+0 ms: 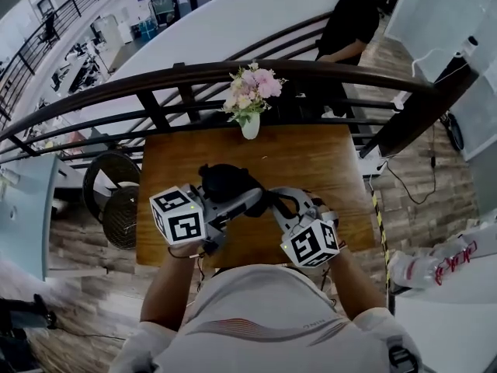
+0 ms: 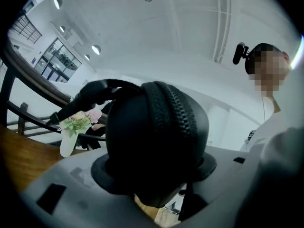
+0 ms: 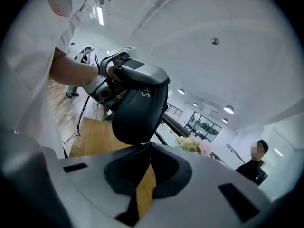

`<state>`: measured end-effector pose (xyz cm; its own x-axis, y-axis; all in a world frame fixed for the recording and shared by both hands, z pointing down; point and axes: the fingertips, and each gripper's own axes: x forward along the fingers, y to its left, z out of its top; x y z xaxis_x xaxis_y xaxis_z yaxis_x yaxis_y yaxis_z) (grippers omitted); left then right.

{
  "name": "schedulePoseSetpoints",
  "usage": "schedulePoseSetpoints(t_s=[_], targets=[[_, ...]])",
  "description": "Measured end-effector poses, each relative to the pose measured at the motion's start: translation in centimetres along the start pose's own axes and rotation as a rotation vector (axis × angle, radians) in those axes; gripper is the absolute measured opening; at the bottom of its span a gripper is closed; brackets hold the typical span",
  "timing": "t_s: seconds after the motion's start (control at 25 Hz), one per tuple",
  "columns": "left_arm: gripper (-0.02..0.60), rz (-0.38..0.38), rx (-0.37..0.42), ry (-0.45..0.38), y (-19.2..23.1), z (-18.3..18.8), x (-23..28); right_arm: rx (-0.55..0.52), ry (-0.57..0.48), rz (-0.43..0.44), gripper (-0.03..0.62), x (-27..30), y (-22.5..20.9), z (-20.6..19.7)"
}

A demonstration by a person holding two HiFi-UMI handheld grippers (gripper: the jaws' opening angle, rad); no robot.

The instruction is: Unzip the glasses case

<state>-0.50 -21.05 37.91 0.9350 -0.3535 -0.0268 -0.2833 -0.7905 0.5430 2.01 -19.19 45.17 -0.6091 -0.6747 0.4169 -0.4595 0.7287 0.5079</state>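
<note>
The black zipped glasses case (image 1: pixel 224 179) hangs above the wooden table (image 1: pixel 318 162). My left gripper (image 1: pixel 241 196) is shut on it from the left. In the left gripper view the case (image 2: pixel 156 137) fills the gap between the jaws, zipper teeth running over its top. My right gripper (image 1: pixel 273 200) comes in from the right, shut. In the right gripper view its closed tips (image 3: pixel 148 146) meet right at the lower edge of the case (image 3: pixel 137 113). Whether they pinch a zip pull is hidden. The left gripper's grey body (image 3: pixel 142 75) sits on top of the case there.
A white vase of pink flowers (image 1: pixel 250 123) stands at the table's far edge, against a dark curved railing (image 1: pixel 155 80). A person in black (image 1: pixel 349 22) stands beyond the railing. A round fan (image 1: pixel 116 200) sits on the floor left of the table.
</note>
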Motion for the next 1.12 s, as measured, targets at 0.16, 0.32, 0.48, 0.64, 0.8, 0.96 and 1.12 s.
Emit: schedulePoseSetpoints(t_s=[0.16,0.32,0.48,0.64,0.8,0.96,1.12], targets=[[0.278,-0.032,-0.006,0.084,-0.2,-1.5,0.4,-0.084,0.011,0.016,0.052,-0.2,0.6,-0.3],[0.278,-0.057,-0.018,0.166,-0.5,-2.7,0.5,-0.16,0.013,0.022,0.052,-0.4,1.1,-0.4],[0.277,-0.077,-0.012,0.234,-0.8,-3.6,0.7,-0.218,0.011,0.024,0.052,-0.4,1.2,0.1],[0.275,-0.089,0.018,0.356,-0.9,-5.9,0.7,-0.259,0.001,0.028,0.054,-0.3,1.1,0.2],[0.268,-0.1,0.026,0.408,-0.8,-7.0,0.4,-0.299,-0.005,0.041,0.052,-0.5,0.9,0.2],[0.262,-0.1,0.032,0.413,-0.9,-7.0,0.0,-0.314,-0.011,0.056,0.052,-0.3,1.3,0.4],[0.258,-0.122,0.001,0.439,-1.0,-7.5,-0.3,-0.367,-0.025,0.062,0.054,-0.4,1.6,0.8]])
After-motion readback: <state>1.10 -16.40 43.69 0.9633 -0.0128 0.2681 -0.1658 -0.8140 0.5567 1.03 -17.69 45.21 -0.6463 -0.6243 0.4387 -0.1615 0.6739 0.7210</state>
